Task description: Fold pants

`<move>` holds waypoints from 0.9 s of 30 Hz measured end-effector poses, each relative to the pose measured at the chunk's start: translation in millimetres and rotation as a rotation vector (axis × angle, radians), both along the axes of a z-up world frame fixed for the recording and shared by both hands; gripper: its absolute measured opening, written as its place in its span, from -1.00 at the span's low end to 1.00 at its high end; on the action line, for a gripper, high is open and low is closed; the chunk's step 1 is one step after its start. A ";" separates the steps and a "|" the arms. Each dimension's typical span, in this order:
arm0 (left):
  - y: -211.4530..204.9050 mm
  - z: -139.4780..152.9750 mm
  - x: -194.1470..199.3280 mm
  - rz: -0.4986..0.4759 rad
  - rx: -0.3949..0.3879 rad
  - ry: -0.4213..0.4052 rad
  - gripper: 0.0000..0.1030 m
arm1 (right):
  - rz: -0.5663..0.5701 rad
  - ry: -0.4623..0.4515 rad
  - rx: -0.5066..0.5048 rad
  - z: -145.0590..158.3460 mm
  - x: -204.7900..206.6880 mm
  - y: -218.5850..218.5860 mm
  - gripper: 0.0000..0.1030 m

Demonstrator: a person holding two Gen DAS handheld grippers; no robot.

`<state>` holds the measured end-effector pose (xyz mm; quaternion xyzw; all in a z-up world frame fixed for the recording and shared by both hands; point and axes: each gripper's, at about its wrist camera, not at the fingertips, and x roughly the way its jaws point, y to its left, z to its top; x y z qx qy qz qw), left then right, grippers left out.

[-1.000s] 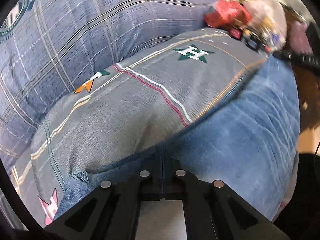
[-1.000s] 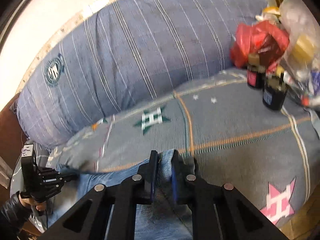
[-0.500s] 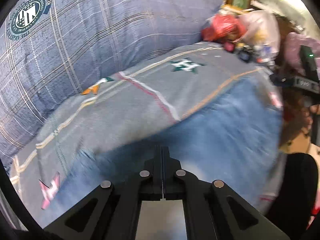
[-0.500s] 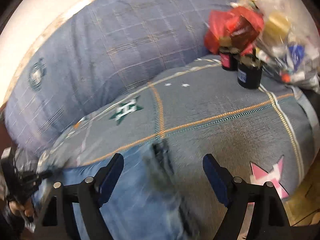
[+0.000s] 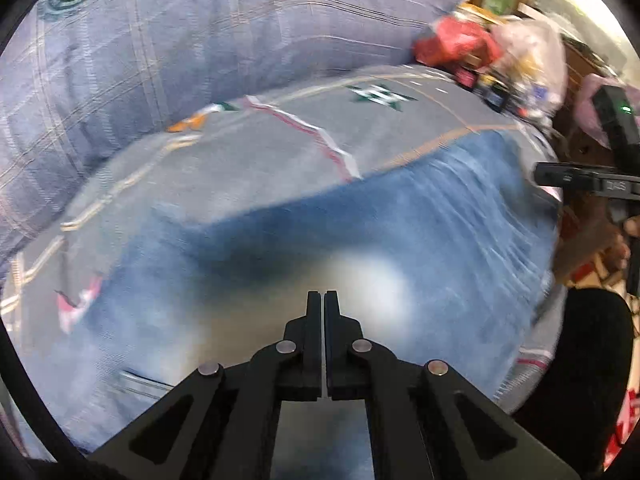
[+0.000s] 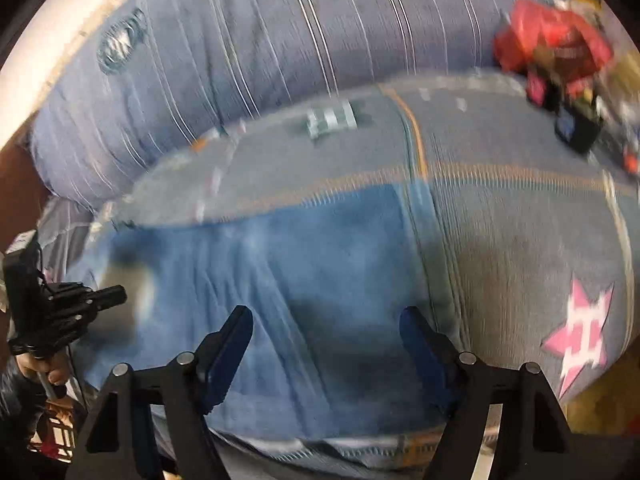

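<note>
Beyond the jeans (image 6: 320,264), red bag (image 6: 552,48), dark jars (image 6: 576,128), left gripper (image 5: 323,300) closed, right gripper (image 6: 326,332) spread empty.

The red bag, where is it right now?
In the right wrist view, the red bag sits at upper right, at the far end of the grey bedspread, beside the blue pillow.

Faded blue pants (image 6: 304,264) lie on a grey bedspread (image 6: 520,240) with orange lines and pink stars; the pillow (image 6: 248,52) is striped blue.
</note>
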<state>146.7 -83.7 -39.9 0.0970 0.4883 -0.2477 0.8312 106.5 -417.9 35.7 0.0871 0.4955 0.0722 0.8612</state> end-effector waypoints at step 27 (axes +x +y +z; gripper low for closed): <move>139.8 19.4 -52.6 0.286 -0.066 -0.104 -0.12 | 0.250 -0.049 -0.059 0.2 19.6 175.0 0.63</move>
